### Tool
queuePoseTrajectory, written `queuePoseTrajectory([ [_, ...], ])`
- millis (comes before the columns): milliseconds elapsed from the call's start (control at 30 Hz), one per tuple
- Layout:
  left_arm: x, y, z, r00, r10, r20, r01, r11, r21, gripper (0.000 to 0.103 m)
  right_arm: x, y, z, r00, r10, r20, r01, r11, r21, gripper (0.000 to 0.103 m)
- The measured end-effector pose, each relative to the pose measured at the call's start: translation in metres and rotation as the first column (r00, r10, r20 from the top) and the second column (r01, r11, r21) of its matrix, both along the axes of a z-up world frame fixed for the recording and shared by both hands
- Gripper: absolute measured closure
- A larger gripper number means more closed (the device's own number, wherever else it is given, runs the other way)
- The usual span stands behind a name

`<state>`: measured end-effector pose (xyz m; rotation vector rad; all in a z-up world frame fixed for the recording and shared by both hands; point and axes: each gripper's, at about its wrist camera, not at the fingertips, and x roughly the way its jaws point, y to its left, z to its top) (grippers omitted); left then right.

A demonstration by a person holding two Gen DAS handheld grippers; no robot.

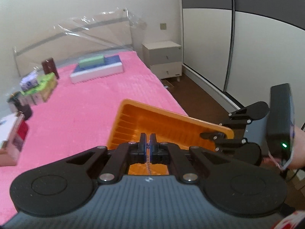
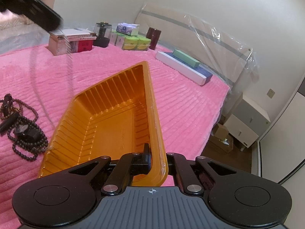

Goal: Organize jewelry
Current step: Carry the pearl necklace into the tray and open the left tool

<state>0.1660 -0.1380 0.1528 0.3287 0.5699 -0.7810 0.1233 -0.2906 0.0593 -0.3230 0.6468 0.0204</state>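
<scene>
1. Left gripper (image 1: 148, 143) is clenched on a thin chain (image 1: 147, 165) hanging under it, above the tray (image 1: 171, 122).
2. Right gripper (image 2: 150, 156) pinches the tray's near rim.
3. Beads (image 2: 24, 129) lie left of the tray.

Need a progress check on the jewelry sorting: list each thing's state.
Left tool: shut on thin chain, which dangles.
Right tool: shut on orange tray rim.
Orange tray: empty.
Bead necklaces: heaped on pink blanket, outside tray.
</scene>
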Motion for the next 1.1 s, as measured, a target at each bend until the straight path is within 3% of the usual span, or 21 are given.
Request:
queuePoseTrajectory([
  [400,0.045,-0.048,-0.060,0.994,0.017,-0.112,-0.009,0.998,0.070,0.100,0.000,-0.005,-0.002,1.000,0.000,-0.003,0.000,1.000,0.022,0.099],
  [500,0.049,-0.045,-0.067,0.991,0.033,-0.132,-0.024,0.997,0.066,0.092,0.001,-0.006,-0.003,1.000,-0.001,-0.005,0.001,1.000,0.025,0.099],
  [567,0.050,-0.038,-0.068,0.989,0.043,-0.140,-0.035,0.998,0.055,0.079,0.001,-0.006,-0.004,1.000,-0.003,-0.005,0.003,1.000,0.028,0.099],
  [867,0.040,0.027,-0.063,0.978,0.157,-0.138,-0.158,0.987,0.009,0.073,0.000,-0.005,-0.005,1.000,-0.008,-0.008,0.008,1.000,0.025,0.099],
  [1100,0.022,0.094,-0.078,0.946,0.297,-0.130,-0.296,0.955,0.028,0.072,0.000,-0.005,-0.007,1.000,-0.016,-0.016,0.016,1.000,0.022,0.099],
])
